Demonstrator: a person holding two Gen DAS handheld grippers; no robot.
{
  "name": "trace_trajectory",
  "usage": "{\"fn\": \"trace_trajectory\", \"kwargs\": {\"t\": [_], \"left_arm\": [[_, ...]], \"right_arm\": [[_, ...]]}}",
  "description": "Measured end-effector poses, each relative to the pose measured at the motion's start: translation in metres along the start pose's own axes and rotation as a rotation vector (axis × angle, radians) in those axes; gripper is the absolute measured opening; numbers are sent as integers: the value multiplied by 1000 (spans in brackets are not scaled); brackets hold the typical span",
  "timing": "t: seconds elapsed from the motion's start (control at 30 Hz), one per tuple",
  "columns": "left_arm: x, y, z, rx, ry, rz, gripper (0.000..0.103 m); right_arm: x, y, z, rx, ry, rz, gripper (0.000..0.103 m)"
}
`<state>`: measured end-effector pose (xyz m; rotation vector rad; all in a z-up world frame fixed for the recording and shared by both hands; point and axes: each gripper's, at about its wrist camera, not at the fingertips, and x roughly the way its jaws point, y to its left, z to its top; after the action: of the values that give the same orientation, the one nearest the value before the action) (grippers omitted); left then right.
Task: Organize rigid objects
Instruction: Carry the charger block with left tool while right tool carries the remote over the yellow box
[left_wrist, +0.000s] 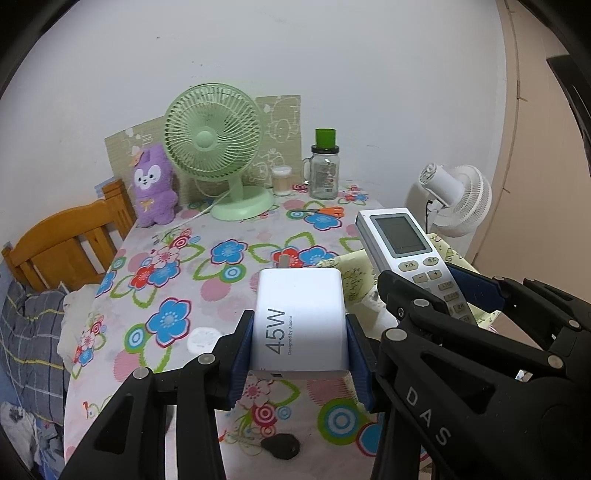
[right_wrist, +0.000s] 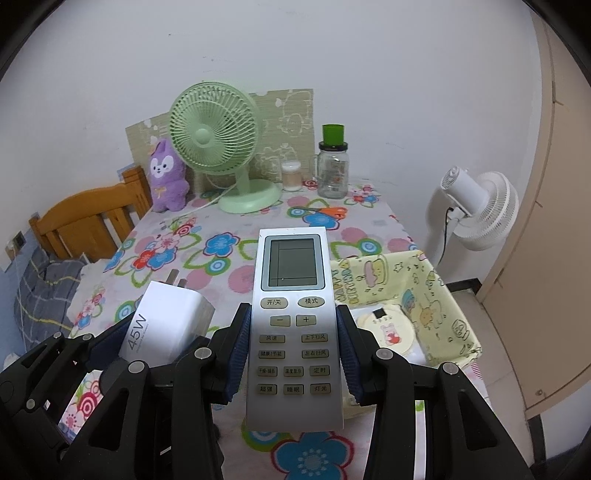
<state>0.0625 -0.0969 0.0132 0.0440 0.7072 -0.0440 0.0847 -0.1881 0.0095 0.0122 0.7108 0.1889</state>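
Note:
My left gripper (left_wrist: 300, 350) is shut on a white 45W charger (left_wrist: 301, 317), held above the flowered table (left_wrist: 177, 280). My right gripper (right_wrist: 292, 354) is shut on a silver air-conditioner remote (right_wrist: 291, 325), held above the table beside the left gripper. The remote also shows at the right of the left wrist view (left_wrist: 402, 247), and the charger at the left of the right wrist view (right_wrist: 166, 325). A yellow fabric basket (right_wrist: 439, 295) stands at the table's right edge, just right of the remote, with a round pale item (right_wrist: 388, 328) inside.
At the table's back stand a green desk fan (right_wrist: 221, 147), a purple plush toy (right_wrist: 168, 177), a small cup (right_wrist: 291, 175) and a glass jar with a green lid (right_wrist: 332, 166). Orange scissors (right_wrist: 328, 211) lie before the jar. A black pebble-like object (left_wrist: 280, 445) lies near. A white floor fan (right_wrist: 476, 206) stands right, a wooden bed frame (right_wrist: 88, 218) left.

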Motion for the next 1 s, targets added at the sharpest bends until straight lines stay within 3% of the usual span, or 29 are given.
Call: {"fn": "trace_trajectory", "kwargs": {"t": [1.0], "left_arm": [[57, -73, 22, 116, 67, -129, 48]], "right_arm": [[31, -85, 4, 123, 52, -118, 47]]}}
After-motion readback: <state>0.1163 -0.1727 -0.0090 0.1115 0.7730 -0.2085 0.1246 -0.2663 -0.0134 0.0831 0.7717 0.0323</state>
